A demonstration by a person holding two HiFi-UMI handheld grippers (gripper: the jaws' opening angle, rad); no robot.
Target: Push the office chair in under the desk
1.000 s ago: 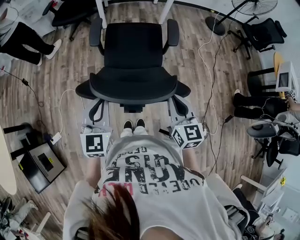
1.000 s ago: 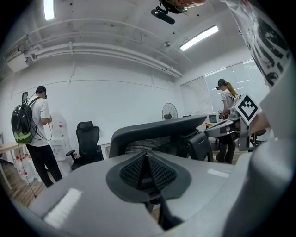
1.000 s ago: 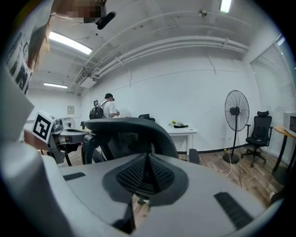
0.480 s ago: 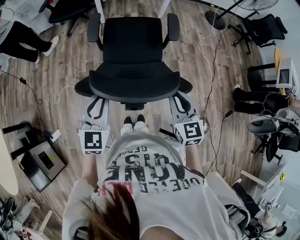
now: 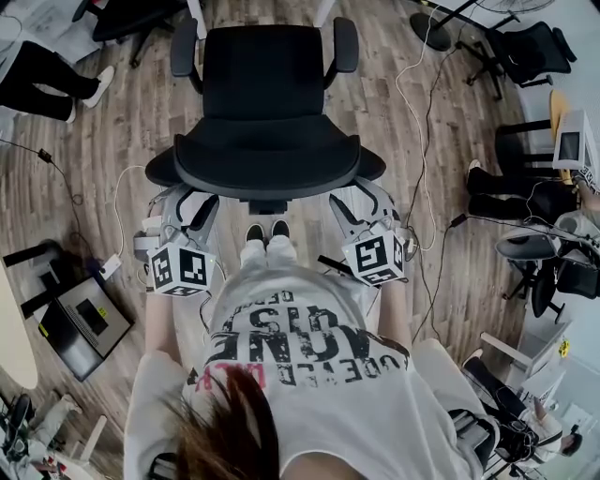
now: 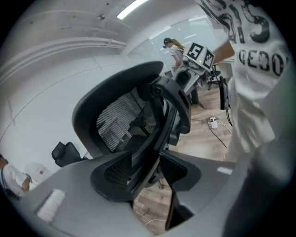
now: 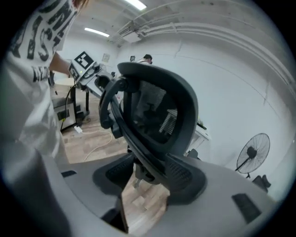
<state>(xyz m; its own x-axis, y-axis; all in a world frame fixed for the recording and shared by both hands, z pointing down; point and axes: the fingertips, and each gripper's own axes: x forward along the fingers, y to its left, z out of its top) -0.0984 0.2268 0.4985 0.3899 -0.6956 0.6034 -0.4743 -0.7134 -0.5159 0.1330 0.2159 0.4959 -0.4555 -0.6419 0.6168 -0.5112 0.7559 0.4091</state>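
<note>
The black office chair (image 5: 267, 112) stands on the wood floor in front of me, its seat facing the white desk legs (image 5: 198, 17) at the top of the head view. My left gripper (image 5: 190, 208) is at the left edge of the backrest and my right gripper (image 5: 362, 206) is at the right edge. Both have just been opening. In the left gripper view the mesh backrest (image 6: 125, 120) fills the frame, and its dark frame runs between the spread jaws of the left gripper (image 6: 157, 171). The right gripper (image 7: 148, 178) likewise straddles the backrest frame (image 7: 152, 115), pads apart from it.
White and black cables (image 5: 417, 122) trail over the floor at the right. Other black chairs (image 5: 525, 56) and a fan base (image 5: 433, 52) stand at the upper right. A person's legs (image 5: 52, 80) are at the upper left. A dark case (image 5: 84, 323) lies at the left.
Both grippers have dropped lower and rolled, so their marker cubes now tilt. Their jaws, shut before, now stand apart beside the backrest. The chair sits slightly higher in the head view.
</note>
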